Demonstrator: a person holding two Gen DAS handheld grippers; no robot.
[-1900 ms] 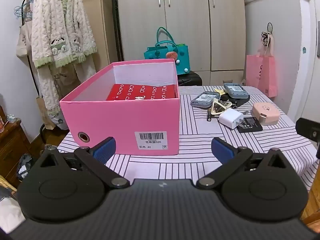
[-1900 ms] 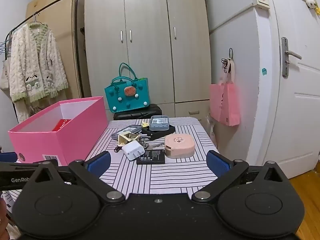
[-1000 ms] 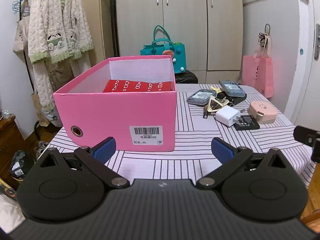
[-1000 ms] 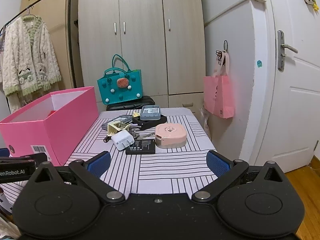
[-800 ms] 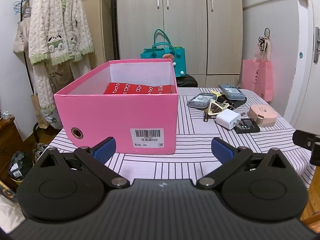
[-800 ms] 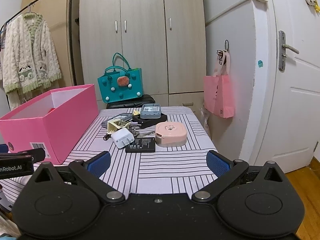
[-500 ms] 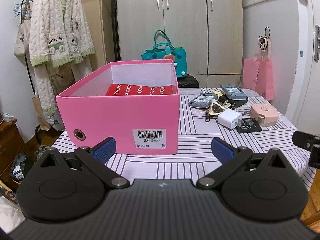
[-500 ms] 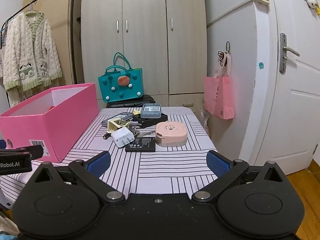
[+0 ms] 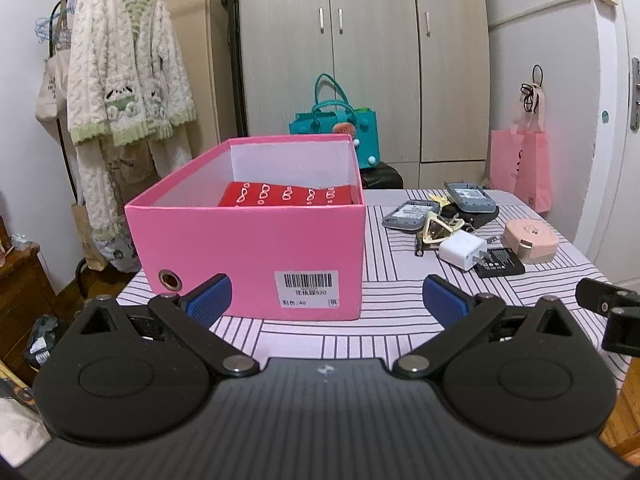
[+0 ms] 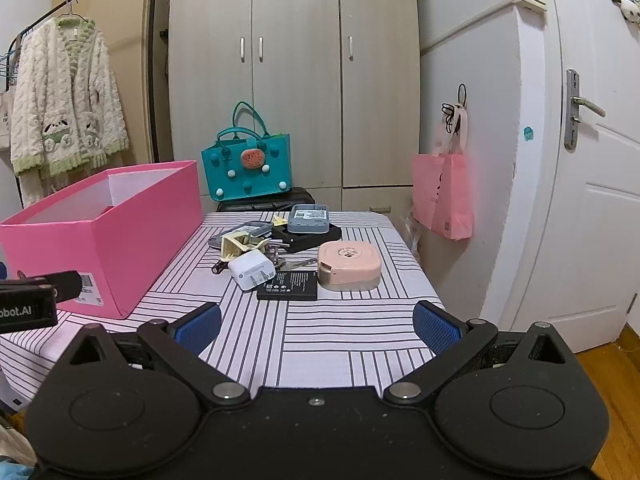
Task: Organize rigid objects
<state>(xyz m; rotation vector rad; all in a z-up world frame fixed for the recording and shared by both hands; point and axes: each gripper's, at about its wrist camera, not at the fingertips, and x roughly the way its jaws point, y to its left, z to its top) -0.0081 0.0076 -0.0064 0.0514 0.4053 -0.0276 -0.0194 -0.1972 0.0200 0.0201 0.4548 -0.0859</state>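
A pink open box [image 9: 256,240] stands on the left of the striped table [image 9: 384,320], with a red patterned case [image 9: 288,194] inside. To its right lies a cluster: a white charger [image 10: 252,269], a black battery [image 10: 289,285], a pink round case [image 10: 349,264], a grey device on a black block [image 10: 309,219], another grey device [image 10: 244,229], a cream clip [image 10: 236,246]. My left gripper [image 9: 326,300] is open and empty before the box. My right gripper [image 10: 316,328] is open and empty near the table's front edge, in front of the cluster.
A wardrobe [image 10: 296,80] stands behind the table, with a teal bag [image 10: 248,172] on a black stool. A pink bag [image 10: 444,196] hangs on the right wall beside a white door [image 10: 592,200]. A coat rack with a fleece jacket [image 9: 124,80] is at the left.
Both grippers drifted slightly, so the views shifted a little. Both stay open and empty. Nothing on the table moved.
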